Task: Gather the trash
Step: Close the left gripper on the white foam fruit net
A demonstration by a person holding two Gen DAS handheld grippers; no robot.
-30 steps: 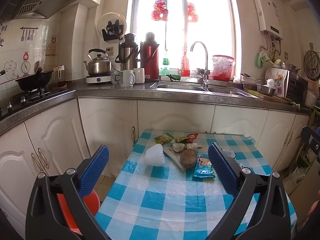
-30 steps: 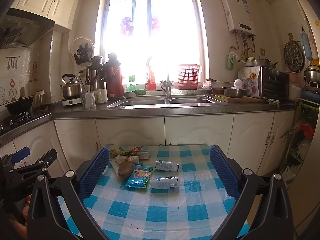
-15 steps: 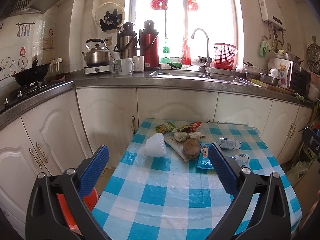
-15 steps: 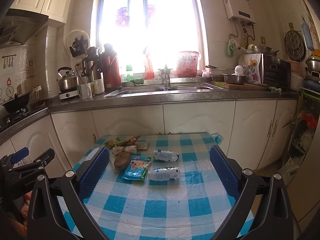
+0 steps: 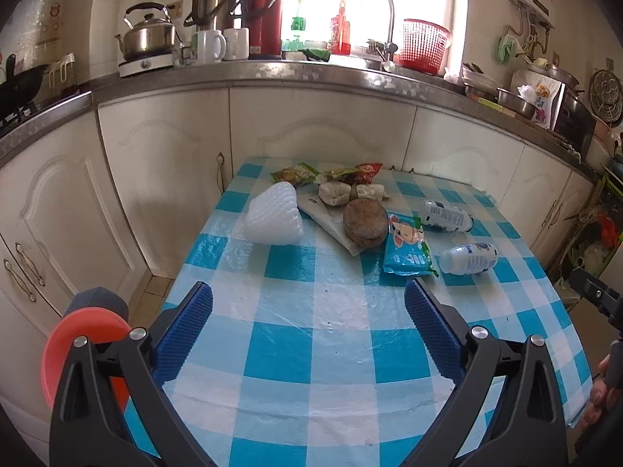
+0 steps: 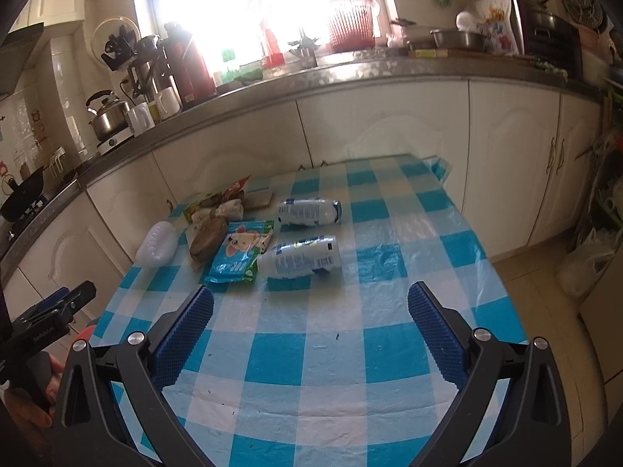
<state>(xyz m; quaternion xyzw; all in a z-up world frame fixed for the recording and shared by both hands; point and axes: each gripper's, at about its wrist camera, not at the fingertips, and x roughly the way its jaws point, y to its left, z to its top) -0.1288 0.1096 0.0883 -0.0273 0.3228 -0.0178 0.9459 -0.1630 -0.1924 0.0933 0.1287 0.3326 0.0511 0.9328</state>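
Trash lies at the far end of a blue-checked table (image 5: 311,354) (image 6: 350,350): a white foam fruit net (image 5: 274,216) (image 6: 157,245), a brown round lump (image 5: 365,225) (image 6: 208,238), a blue snack packet (image 5: 407,251) (image 6: 241,251), two small white bottles (image 5: 469,258) (image 5: 446,216) (image 6: 300,258) (image 6: 309,212), and green and red wrappers (image 5: 331,173) (image 6: 218,198). My left gripper (image 5: 309,330) hovers open over the near table, holding nothing. My right gripper (image 6: 311,334) is open and holds nothing too, short of the bottles.
A red bin (image 5: 81,354) sits on the floor left of the table. White cabinets (image 5: 311,124) and a countertop with kettle (image 5: 146,35), flasks, mugs and a red basket (image 5: 424,44) run behind. Bags and clutter (image 6: 599,257) stand on the floor at right.
Both grippers have tilted down and moved closer to the table, so the trash looks larger and nearer. Both jaws stay open and nothing has been taken hold of.
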